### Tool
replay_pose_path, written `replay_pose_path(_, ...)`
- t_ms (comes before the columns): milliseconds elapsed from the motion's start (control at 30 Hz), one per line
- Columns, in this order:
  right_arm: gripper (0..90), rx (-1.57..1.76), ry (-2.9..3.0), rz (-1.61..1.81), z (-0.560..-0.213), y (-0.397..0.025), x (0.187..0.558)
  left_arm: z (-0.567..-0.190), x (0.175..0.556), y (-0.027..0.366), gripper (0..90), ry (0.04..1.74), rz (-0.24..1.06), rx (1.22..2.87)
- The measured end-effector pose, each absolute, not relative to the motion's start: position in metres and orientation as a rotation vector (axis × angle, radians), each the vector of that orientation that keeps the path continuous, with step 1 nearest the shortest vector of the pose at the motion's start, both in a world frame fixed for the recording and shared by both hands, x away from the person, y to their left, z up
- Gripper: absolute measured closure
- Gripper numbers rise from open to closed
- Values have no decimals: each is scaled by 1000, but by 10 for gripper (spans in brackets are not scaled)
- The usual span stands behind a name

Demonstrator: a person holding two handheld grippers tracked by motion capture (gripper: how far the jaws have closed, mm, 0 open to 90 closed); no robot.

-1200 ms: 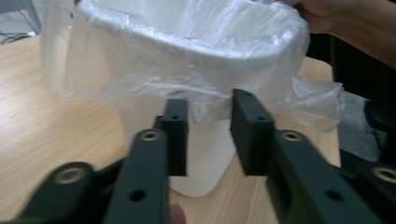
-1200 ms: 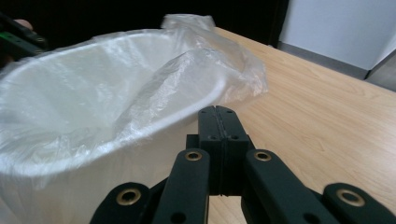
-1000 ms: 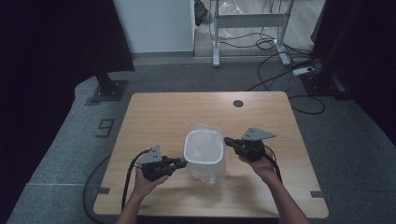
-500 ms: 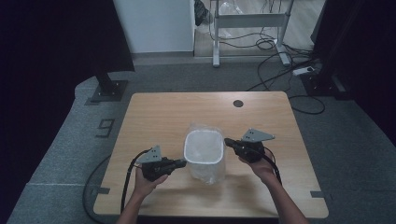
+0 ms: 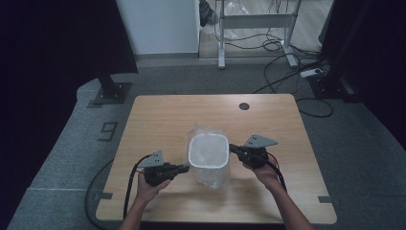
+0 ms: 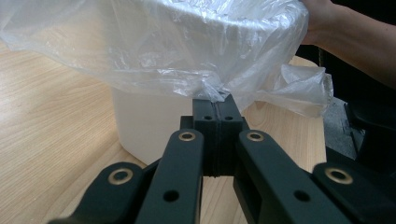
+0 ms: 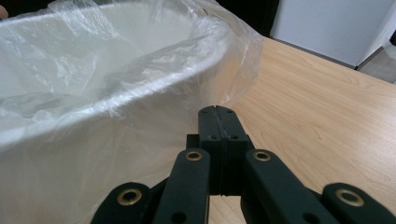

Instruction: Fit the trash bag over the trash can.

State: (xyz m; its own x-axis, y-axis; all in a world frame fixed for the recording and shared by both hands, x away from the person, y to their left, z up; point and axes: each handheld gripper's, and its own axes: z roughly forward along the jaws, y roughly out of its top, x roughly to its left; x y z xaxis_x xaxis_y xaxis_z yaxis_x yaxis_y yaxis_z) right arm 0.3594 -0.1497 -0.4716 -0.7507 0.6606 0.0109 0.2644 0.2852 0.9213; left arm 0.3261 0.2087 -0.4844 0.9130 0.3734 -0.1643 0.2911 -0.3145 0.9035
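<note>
Barely anything's moved in the last second — my left gripper [image 6: 217,100] is still pinched shut on the clear plastic liner [image 6: 154,51] draped over the white bin [image 5: 208,152] mid-table, right gripper [image 7: 217,112] closed beside the rim, holding film or not I can't tell — so fitting's stalled.

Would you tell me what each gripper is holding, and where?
Left gripper pinches the plastic bag's overhanging edge; right gripper is shut, its hold unclear.
</note>
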Motion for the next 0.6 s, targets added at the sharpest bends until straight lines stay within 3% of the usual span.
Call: replay_pose_path(600,896,845,2201,1442,-478,-148,361,-489,330,209,899,504,71,1924)
